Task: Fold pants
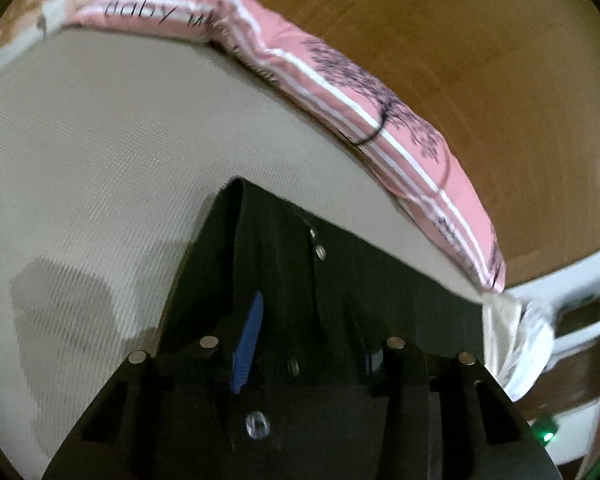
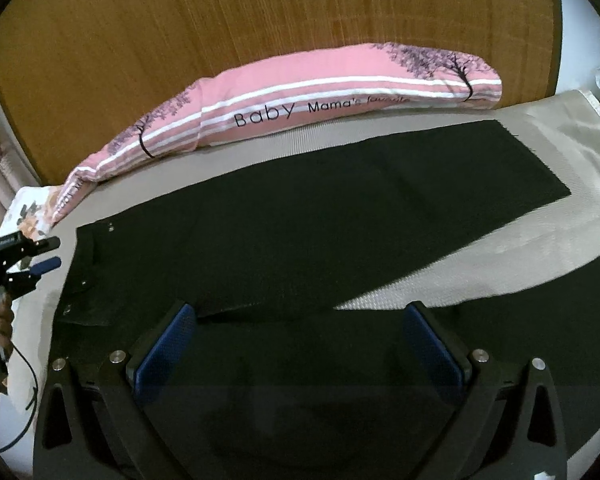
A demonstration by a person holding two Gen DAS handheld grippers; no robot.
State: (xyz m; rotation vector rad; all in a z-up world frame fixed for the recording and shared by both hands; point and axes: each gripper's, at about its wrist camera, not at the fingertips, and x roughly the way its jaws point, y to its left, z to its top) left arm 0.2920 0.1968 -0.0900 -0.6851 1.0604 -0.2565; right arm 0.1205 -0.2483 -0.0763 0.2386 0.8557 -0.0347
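Observation:
Black pants (image 2: 300, 232) lie flat on a beige bed sheet (image 2: 540, 128), waistband at the left, two legs spreading to the right. My right gripper (image 2: 300, 340) is open, its blue pads (image 2: 168, 344) wide apart just above the near leg and crotch area. My left gripper (image 2: 46, 254) shows at the far left in the right wrist view, open, just off the waistband edge. In the left wrist view the left gripper (image 1: 304, 344) hovers over the waistband (image 1: 292, 264), one blue pad (image 1: 246, 348) showing; snaps are visible on the fabric.
A long pink pillow (image 2: 300, 100) printed "Baby" lies along the far edge of the bed against a wooden headboard (image 2: 220, 20). A floral pillow (image 2: 32, 208) sits at the left. A white frame (image 1: 572, 280) stands beside the bed.

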